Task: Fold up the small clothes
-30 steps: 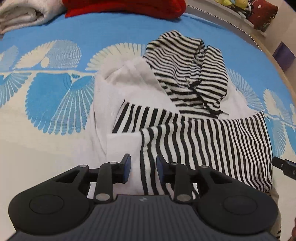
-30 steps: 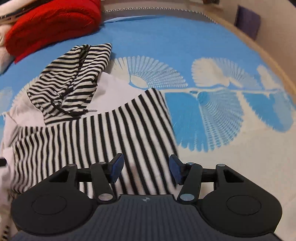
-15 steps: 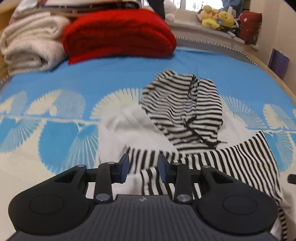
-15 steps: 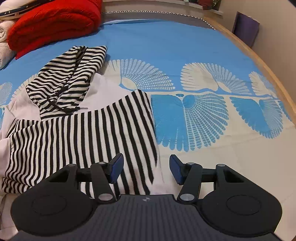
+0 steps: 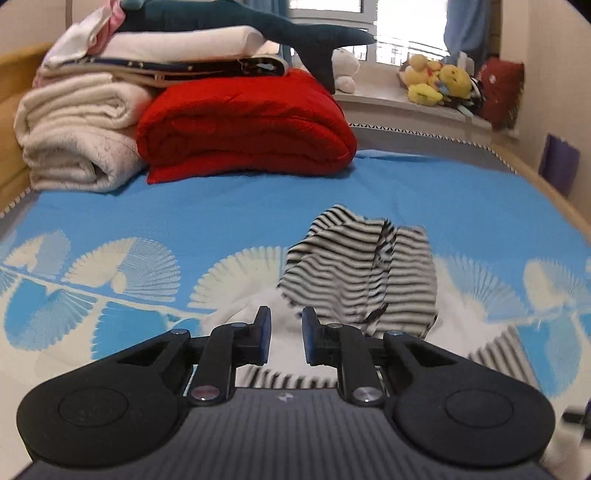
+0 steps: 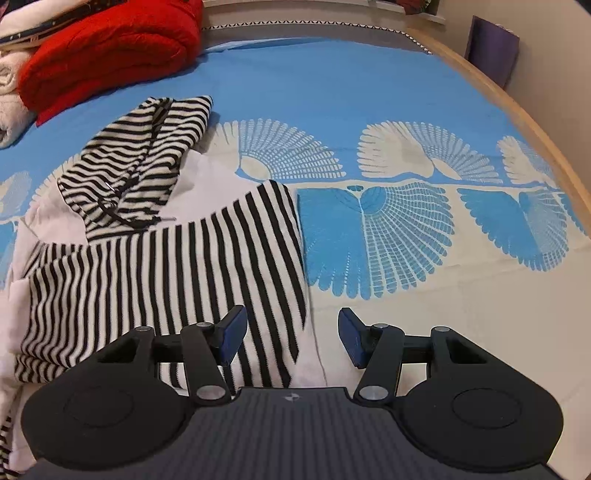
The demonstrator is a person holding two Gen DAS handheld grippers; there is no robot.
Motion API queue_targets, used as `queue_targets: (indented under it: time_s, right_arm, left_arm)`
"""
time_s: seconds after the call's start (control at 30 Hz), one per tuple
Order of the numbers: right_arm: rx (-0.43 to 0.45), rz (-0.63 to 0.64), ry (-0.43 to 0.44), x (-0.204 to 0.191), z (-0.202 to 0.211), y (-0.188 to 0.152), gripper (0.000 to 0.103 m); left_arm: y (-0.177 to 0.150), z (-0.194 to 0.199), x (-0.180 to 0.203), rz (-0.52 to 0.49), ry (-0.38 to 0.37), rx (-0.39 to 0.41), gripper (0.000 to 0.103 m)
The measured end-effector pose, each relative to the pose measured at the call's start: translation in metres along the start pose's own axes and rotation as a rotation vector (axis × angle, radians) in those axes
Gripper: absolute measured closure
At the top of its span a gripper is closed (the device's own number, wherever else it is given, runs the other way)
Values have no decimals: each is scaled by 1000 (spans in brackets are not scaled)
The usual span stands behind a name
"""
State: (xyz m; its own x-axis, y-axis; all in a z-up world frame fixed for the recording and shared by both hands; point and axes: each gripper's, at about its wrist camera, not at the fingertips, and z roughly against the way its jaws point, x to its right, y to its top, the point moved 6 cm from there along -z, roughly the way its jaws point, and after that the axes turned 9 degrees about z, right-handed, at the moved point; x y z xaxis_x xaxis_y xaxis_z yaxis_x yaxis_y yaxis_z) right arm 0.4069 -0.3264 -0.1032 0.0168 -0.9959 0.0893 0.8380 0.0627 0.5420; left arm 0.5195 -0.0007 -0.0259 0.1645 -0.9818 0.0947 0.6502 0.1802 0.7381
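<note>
A small white hoodie with a black-and-white striped hood [image 6: 140,166] lies flat on the blue patterned bedsheet [image 6: 332,85]. Its striped sleeve [image 6: 166,273] is folded across the white body. My right gripper [image 6: 291,321] hangs open just above the sleeve's right end, with nothing between its pads. In the left wrist view the hood [image 5: 354,273] lies ahead and to the right. My left gripper [image 5: 286,321] is lifted above the garment's white part. Its jaws are closing, a narrow gap still shows between them, and they hold nothing.
At the head of the bed sit a folded red quilt [image 5: 243,125], rolled white blankets [image 5: 74,136] and a dark plush shark [image 5: 258,26]. Plush toys [image 5: 439,81] line the windowsill. The wooden bed edge [image 6: 517,110] curves along the right.
My left gripper rose and tipped up from the garment, so the bedding pile and window came into view, and its jaws narrowed. My right gripper drifted slightly and stayed open.
</note>
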Motion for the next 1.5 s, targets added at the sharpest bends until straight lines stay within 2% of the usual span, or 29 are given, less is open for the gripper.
queue_targets:
  time_s: [0.17,0.3,0.5,0.53,0.63,0.7,0.73,0.77,0.93,1.0,1.03,1.13,1.23,1.3,1.37,1.47,1.5]
  right_arm:
    - [16,6,24,-6,4,6,46]
    - [13,19,18,-8,1,8,46]
    - [-7,86,-50,-2,-10,5,45]
    - [-14,109,-58,-1,-13,4,45]
    - [-43,175,-92,0,-23,-2,45]
    - [-63,210,-110,0,-31,-5,45]
    - [-71,226,-115,0,-33,-7,45]
    - [-77,243,-119,0,-35,-7,44]
    - [-88,285,-128,-1,-40,-9,42]
    - [-98,299,-134,-1,-43,-10,42]
    - [-102,299,-140,0,-44,-10,42]
    - [-95,284,-142,2,-43,-5,42]
    - [-74,264,-126,0,-37,1,42]
    - [-66,251,-116,0,-34,3,42]
    - [-61,236,-113,1,-31,4,42]
    - [-37,193,-111,6,-23,9,42]
    - [-25,173,-109,8,-20,12,42]
  left_arm:
    - [33,-62,49,-71,-32,-25,84]
    - [63,-138,69,-58,-20,-68,84]
    - [104,-250,82,-61,6,-95,82]
    - [110,-267,83,-41,9,-110,79]
    - [120,-311,85,-13,15,-163,57]
    - [126,-335,87,-31,40,-167,47]
    - [127,-344,90,-33,52,-172,37]
    - [127,-353,92,-27,58,-181,31]
    - [120,-381,102,-40,57,-217,32]
    - [114,-386,105,-80,52,-241,67]
    - [112,-384,106,-100,41,-248,101]
    - [119,-355,105,-127,16,-164,100]
    - [119,-297,104,-154,-67,-87,100]
    - [111,-240,104,-218,-137,-28,100]
    - [93,-169,100,-243,-249,19,100]
    - [39,-48,86,-309,-423,72,100]
    - [15,-18,81,-328,-477,48,100]
